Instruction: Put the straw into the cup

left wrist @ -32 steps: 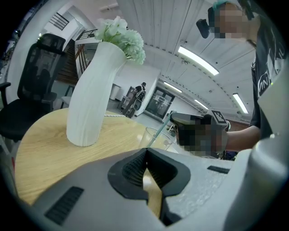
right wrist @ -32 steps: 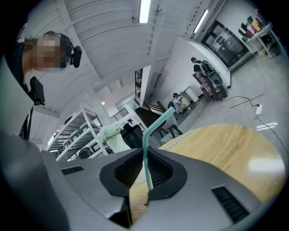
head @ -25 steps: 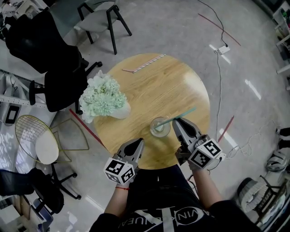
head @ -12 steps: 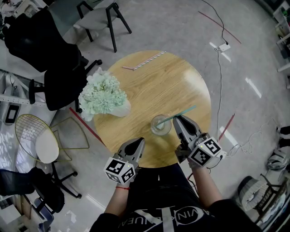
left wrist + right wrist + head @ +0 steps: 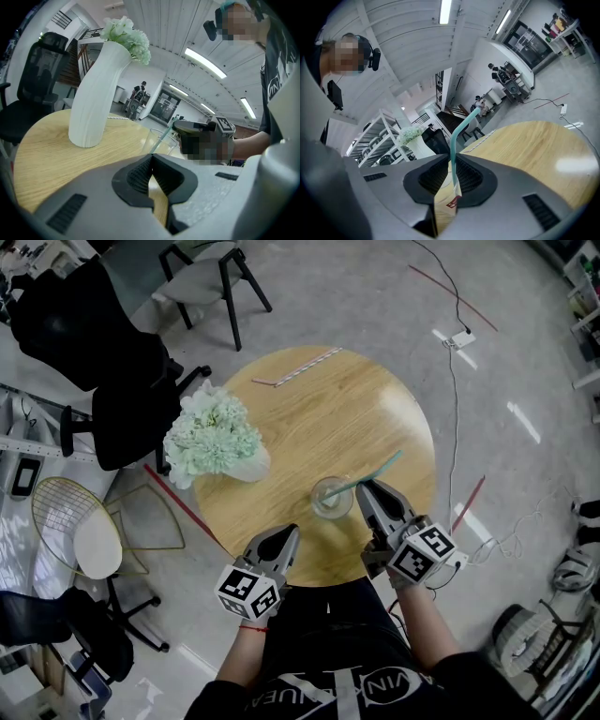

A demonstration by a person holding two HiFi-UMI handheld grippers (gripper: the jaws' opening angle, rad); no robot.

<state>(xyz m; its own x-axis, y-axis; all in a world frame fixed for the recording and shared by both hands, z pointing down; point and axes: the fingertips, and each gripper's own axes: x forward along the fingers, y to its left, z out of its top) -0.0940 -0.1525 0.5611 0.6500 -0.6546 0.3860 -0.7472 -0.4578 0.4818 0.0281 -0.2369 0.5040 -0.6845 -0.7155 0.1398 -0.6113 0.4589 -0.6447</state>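
A clear cup (image 5: pixel 330 499) stands on the round wooden table (image 5: pixel 375 413) near its front edge. A teal straw (image 5: pixel 370 474) leans with its lower end in the cup and its upper end pointing right and away. My right gripper (image 5: pixel 366 489) is just right of the cup, shut on the straw (image 5: pixel 454 140), which rises between its jaws. A tan paper scrap with red print (image 5: pixel 449 199) sits in the same jaws. My left gripper (image 5: pixel 283 538) is shut on nothing at the table's front edge, left of the cup (image 5: pixel 161 140).
A white vase (image 5: pixel 246 468) of pale green flowers (image 5: pixel 211 439) stands on the table's left side, shown also in the left gripper view as the vase (image 5: pixel 96 101). A paper-wrapped straw (image 5: pixel 300 367) lies at the far edge. Chairs (image 5: pixel 211 273) stand beyond the table, a cable (image 5: pixel 454 390) to the right.
The straw's upper end has tipped slightly higher and the right gripper has edged a little toward the cup. The left gripper has stayed in place.
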